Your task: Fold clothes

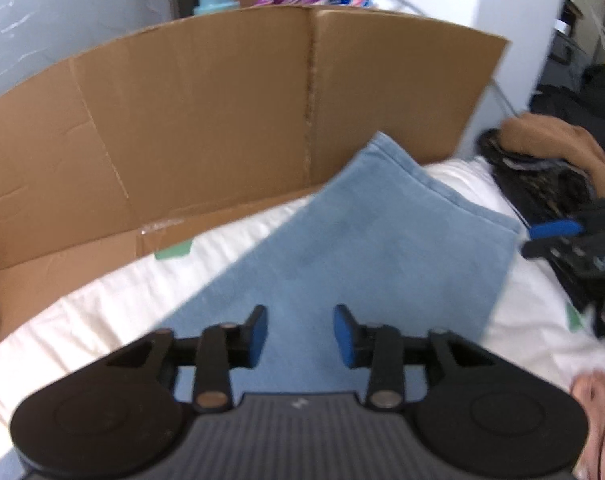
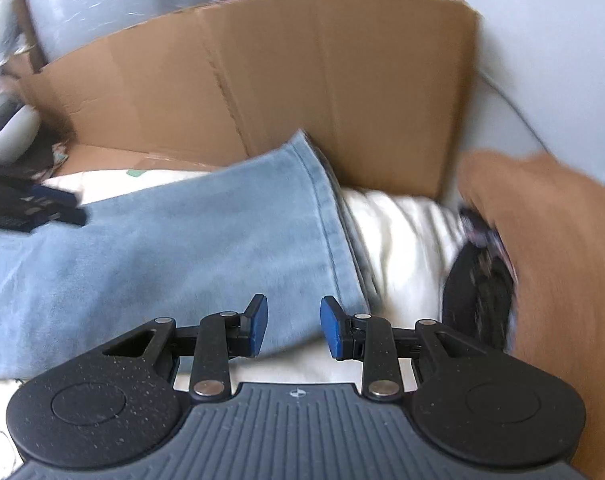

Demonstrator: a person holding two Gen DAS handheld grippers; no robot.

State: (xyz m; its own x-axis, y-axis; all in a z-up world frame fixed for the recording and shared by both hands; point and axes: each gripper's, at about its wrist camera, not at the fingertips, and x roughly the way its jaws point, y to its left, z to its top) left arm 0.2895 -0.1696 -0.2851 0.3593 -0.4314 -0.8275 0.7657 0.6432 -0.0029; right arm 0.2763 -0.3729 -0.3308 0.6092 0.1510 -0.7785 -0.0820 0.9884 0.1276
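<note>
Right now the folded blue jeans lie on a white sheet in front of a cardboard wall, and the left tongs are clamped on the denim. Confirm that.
Not quite. The left tongs stand open above the jeans with nothing pinched, as the left wrist view shows. The rest holds: folded blue jeans on the white sheet, cardboard wall behind.

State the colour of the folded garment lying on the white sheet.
Light blue denim garment, seen best in the right wrist view.

The folded blue garment (image 1: pixel 382 240) looks like soft, matt denim with a stitched hem. It lies on a white, slightly creased cloth sheet (image 1: pixel 114 304). Behind stands a brown cardboard panel (image 1: pixel 222 112), dull and creased. The brown cloth (image 2: pixel 550 240) seems smooth, though blurred.
</note>
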